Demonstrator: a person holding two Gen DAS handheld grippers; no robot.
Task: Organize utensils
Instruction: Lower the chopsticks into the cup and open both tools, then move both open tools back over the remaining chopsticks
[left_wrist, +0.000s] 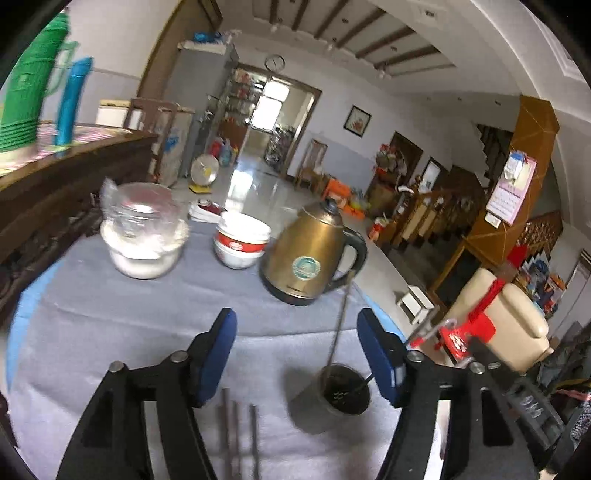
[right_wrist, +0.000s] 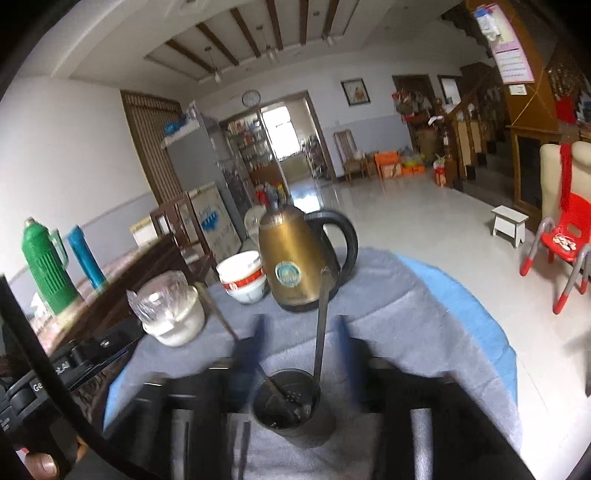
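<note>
Left wrist view: my left claw (left_wrist: 295, 354) is spread wide over the grey tabletop (left_wrist: 110, 317), gripping nothing. A dark metal cup (left_wrist: 332, 398) sits at 5 o'clock, just inside the right finger, with a long-handled ladle (left_wrist: 341, 321) leaning out toward the brass kettle (left_wrist: 314, 251). Three loose utensils (left_wrist: 236, 435) lie at 6 o'clock. In the right wrist view my right claw (right_wrist: 301, 343) brackets the cup (right_wrist: 288, 406) with fingers apart, touching nothing I can see.
</note>
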